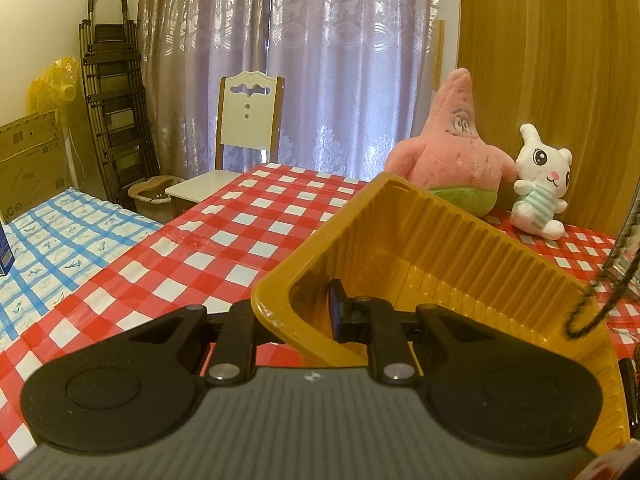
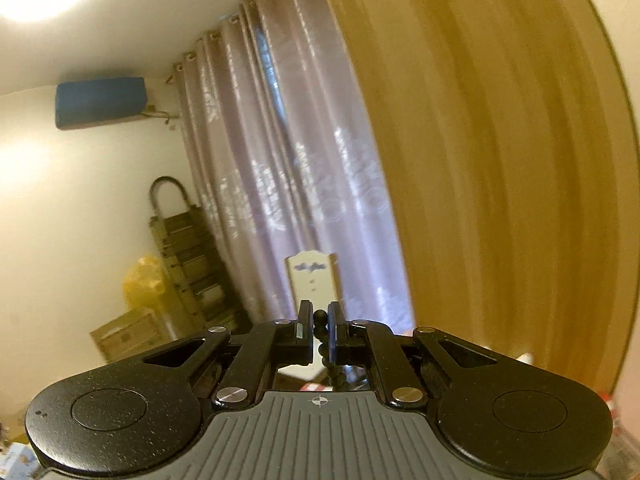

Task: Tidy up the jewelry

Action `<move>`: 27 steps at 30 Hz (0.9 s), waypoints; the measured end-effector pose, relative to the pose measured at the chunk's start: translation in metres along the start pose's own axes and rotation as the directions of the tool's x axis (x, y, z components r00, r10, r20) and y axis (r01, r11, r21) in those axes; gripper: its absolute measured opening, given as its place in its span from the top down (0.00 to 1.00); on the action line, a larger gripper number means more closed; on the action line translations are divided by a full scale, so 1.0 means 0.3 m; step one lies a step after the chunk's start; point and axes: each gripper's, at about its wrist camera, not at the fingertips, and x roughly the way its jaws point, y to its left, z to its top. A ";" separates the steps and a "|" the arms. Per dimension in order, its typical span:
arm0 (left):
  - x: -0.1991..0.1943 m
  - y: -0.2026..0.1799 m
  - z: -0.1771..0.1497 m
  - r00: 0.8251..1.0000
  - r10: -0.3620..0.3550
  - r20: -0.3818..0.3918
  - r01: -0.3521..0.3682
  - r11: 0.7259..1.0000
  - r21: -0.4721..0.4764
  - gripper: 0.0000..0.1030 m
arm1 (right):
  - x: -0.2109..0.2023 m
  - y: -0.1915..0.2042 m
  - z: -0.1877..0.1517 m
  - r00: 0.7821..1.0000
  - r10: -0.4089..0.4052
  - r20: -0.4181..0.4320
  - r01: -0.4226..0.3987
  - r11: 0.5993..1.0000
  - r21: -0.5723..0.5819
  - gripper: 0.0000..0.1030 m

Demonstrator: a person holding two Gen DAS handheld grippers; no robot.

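In the left wrist view my left gripper is shut on the near-left wall of a yellow ribbed plastic tray, which it holds tilted above the red checked tablecloth. One finger sits inside the tray; the other is hidden behind the wall. A black bead necklace dangles at the tray's right rim. In the right wrist view my right gripper is shut on that black bead necklace, held high and pointing toward the curtain; beads hang below the fingers.
A pink star plush and a white bunny plush stand at the table's far right against a wooden wardrobe. A white chair stands beyond the table, and a blue checked cloth covers the surface at left.
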 end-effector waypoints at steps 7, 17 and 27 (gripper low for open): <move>0.001 -0.001 0.001 1.000 -0.001 0.002 0.001 1.000 0.001 0.84 | 0.138 -0.018 -0.127 0.991 0.057 -0.121 -0.046 0.995 0.092 0.93; 0.011 -0.008 0.009 1.000 -0.002 0.002 0.002 1.000 0.006 0.84 | 0.303 -0.183 -0.534 0.926 0.033 -0.376 0.082 0.955 0.285 0.93; 0.011 -0.008 0.009 1.000 -0.002 0.001 0.002 1.000 0.006 0.84 | 0.360 -0.283 -0.813 0.863 -0.018 -0.505 0.198 0.932 0.304 0.93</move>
